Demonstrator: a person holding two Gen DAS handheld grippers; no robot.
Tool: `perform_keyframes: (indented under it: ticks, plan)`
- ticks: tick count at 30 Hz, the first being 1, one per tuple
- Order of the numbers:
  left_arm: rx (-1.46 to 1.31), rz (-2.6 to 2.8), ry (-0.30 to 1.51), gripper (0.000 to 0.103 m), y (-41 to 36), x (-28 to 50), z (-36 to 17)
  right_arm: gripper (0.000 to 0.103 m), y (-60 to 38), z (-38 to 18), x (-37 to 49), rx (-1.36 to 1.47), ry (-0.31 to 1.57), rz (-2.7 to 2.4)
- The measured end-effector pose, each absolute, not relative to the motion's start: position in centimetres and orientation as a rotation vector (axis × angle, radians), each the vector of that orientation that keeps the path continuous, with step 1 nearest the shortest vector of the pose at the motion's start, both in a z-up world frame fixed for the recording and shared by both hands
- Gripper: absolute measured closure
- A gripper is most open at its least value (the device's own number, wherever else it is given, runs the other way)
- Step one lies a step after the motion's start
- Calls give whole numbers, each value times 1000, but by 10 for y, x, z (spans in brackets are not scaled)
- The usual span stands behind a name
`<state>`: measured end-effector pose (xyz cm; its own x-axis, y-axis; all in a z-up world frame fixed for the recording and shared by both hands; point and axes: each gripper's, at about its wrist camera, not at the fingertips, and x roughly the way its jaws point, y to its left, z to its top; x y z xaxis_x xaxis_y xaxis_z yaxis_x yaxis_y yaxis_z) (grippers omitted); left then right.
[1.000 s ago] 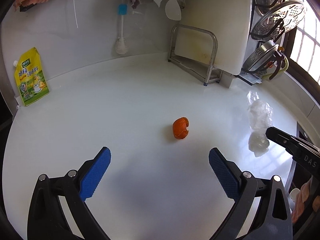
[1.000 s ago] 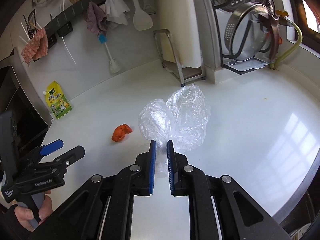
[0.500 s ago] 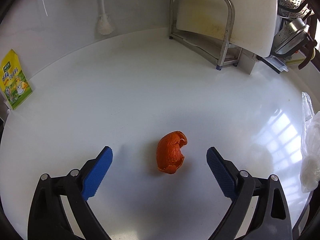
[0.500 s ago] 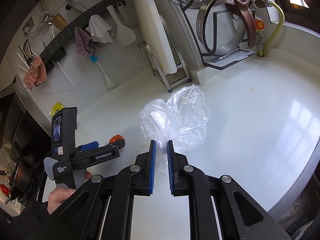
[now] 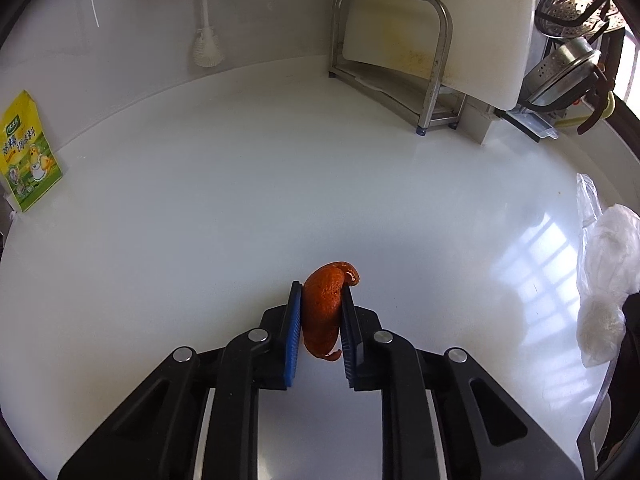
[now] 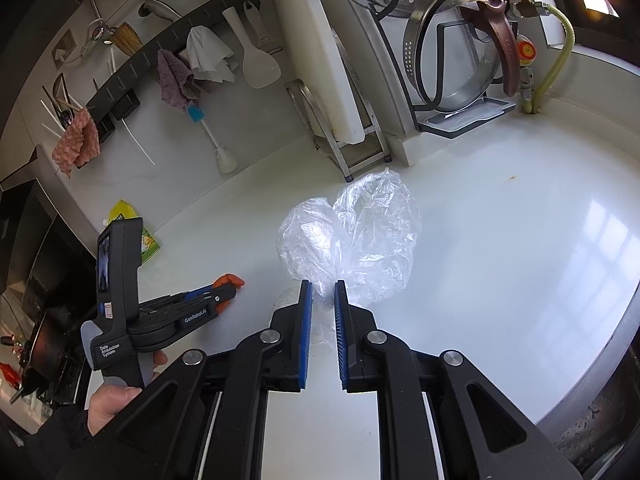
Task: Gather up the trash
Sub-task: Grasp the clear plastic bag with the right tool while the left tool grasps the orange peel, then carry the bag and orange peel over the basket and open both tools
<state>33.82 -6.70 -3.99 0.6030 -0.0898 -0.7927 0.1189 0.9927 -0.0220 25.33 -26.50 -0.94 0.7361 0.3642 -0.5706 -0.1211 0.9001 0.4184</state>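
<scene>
An orange peel (image 5: 324,304) stands on the white counter (image 5: 200,240), and my left gripper (image 5: 321,286) is closing on it, both blue pads pressing its sides. The right wrist view has the same peel (image 6: 231,280) poking out past the left gripper (image 6: 224,294), which a hand (image 6: 112,400) holds. My right gripper (image 6: 323,286) is shut on the gathered neck of a clear plastic bag (image 6: 360,232), which puffs up ahead of the fingers just above the counter. That bag (image 5: 604,264) also shows at the right edge of the left wrist view.
A yellow pouch (image 5: 28,156) leans on the back wall at left, with a bottle brush (image 5: 206,44) hanging further along. A metal rack with a white cutting board (image 5: 440,20) and a stand of pot lids (image 5: 568,4) fill the back right. The counter edge (image 6: 600,340) runs along the right.
The left gripper moved forward and down over the orange peel and its wide jaws closed onto it. The right gripper kept its hold on the plastic bag and barely shifted.
</scene>
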Motion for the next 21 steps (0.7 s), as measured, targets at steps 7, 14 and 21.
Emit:
perform_keyframes:
  ticks: [7, 14, 21]
  plan:
    - [-9, -139, 869, 85, -27, 250, -17, 92, -257, -1, 210, 370, 679, 274]
    - [18, -132, 856, 85, 13, 148, -3, 92, -242, -13, 105, 379, 704, 251]
    - [36, -169, 825, 85, 17, 54, -5, 92, -235, -13, -7, 412, 704, 207]
